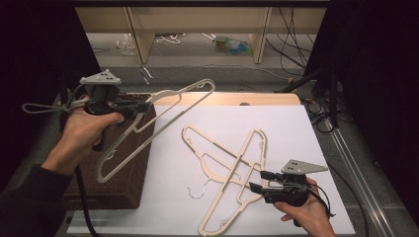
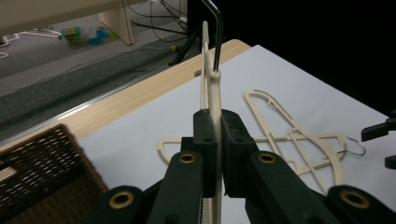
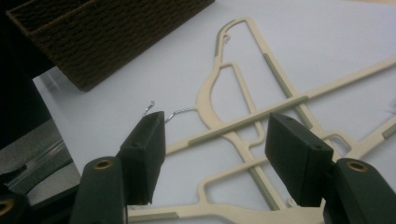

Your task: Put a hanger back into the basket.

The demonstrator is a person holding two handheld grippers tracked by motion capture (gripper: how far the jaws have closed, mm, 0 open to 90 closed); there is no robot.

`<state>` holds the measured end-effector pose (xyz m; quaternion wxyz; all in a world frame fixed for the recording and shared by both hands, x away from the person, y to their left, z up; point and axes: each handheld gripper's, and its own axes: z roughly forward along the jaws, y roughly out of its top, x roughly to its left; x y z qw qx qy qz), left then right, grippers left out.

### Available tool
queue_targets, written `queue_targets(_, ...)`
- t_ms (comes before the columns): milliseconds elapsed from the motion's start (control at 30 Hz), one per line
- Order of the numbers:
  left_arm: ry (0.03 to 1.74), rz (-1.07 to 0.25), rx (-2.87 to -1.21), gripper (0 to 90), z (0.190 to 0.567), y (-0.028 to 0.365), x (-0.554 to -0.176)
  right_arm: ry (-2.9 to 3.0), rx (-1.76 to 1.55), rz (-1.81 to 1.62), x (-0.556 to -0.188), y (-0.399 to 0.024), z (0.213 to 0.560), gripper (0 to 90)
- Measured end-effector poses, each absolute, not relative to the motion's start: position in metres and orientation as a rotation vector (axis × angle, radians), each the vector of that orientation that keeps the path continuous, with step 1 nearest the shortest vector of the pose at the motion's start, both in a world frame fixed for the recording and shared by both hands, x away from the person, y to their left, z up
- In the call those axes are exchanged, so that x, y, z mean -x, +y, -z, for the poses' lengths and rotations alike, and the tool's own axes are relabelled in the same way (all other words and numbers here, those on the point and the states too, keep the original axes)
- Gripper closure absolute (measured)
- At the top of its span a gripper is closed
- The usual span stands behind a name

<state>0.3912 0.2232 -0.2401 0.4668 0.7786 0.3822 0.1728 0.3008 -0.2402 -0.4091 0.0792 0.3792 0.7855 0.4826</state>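
Right tongs [image 1: 258, 180] (jaws apart) low over crossed hangers [image 1: 232, 168]

No readable text — none anywhere.

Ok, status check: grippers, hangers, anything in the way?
Left gripper shut on raised hanger, above wicker basket. Right gripper open over two crossed hangers flat on white sheet. Nothing blocking.
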Motion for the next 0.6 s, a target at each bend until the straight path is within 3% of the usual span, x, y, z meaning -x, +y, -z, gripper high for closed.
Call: queue_targets(600, 1.063, -0.55, -1.87, 86.3, 0.257, 0.329, -0.398, 2.359, -1.121, -1.464, -0.3, -0.237, 0.413, 35.2)
